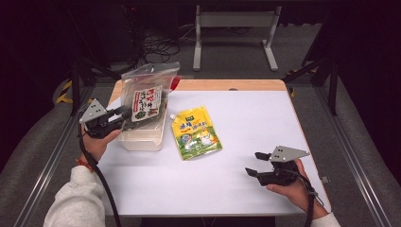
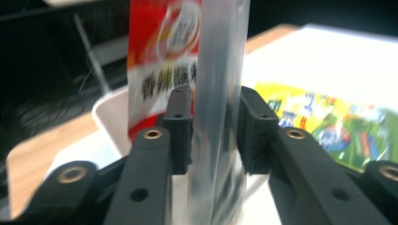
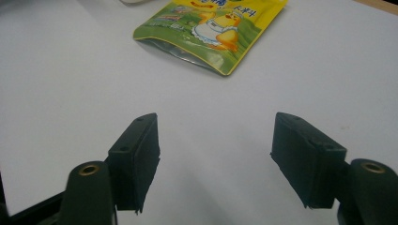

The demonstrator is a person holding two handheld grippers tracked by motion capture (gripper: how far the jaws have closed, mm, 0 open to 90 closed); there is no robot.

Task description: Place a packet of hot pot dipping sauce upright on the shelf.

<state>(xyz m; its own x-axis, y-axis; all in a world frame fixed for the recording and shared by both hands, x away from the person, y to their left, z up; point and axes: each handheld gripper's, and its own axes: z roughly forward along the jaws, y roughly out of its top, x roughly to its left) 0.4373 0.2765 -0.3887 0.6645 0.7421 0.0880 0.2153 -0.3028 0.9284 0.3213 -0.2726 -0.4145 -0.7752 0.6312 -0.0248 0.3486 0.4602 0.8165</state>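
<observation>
Clear pouch (image 1: 144, 101) in far-left tub (image 1: 142, 139): light, floppy, slick; best pinched at its edge. Left gripper (image 2: 211, 122) loosened around pouch, right gripper (image 3: 216, 154) released

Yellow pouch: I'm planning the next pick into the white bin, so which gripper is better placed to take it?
Right. The right gripper is open and empty, facing the yellow pouch across bare table. The left gripper has the clear packet between its jaws over the white bin.
</observation>
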